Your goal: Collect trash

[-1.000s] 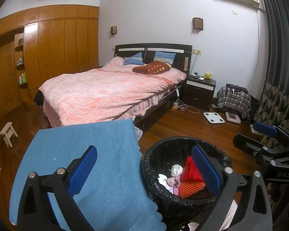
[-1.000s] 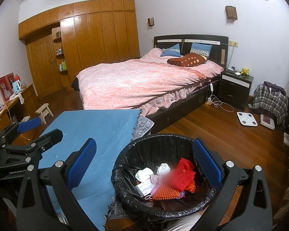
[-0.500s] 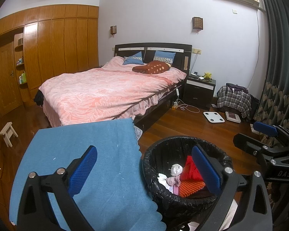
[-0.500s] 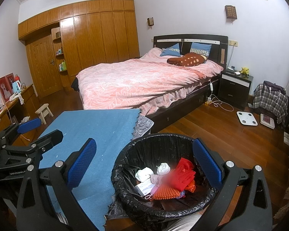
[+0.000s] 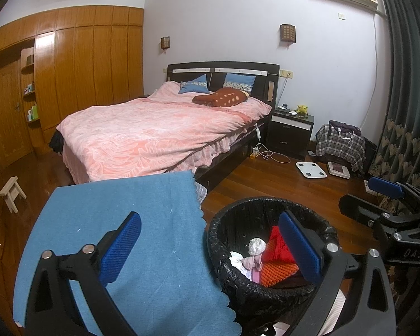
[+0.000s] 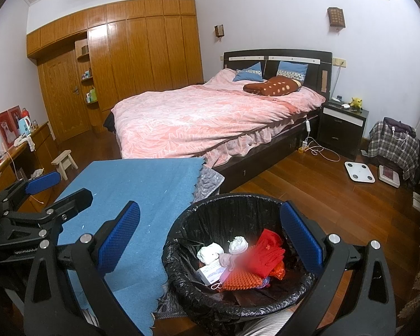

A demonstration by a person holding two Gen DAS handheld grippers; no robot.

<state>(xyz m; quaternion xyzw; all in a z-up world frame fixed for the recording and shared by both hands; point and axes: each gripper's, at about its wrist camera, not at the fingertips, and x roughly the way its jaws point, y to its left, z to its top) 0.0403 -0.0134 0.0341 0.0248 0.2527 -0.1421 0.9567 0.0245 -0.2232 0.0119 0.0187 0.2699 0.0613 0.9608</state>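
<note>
A black-lined trash bin [image 5: 238,215] [image 6: 210,204] stands on the floor beside a blue cloth-covered table [image 5: 111,224] [image 6: 142,184]. Inside lie crumpled white tissues [image 6: 210,252], a red wrapper [image 6: 268,249], an orange ridged piece [image 6: 242,280] and a small white box [image 6: 210,273]. My left gripper [image 5: 210,243] is open and empty, spanning the table edge and the bin. My right gripper [image 6: 210,240] is open and empty above the bin. Each gripper shows in the other's view, the right one [image 5: 386,193] and the left one [image 6: 41,182].
A bed with a pink quilt [image 6: 210,117] fills the middle of the room. A dark nightstand [image 6: 341,128], a white scale [image 6: 359,171] and a plaid-covered pile [image 6: 392,145] stand at the right. A small wooden stool [image 6: 65,162] and wooden wardrobes [image 6: 125,64] are at the left.
</note>
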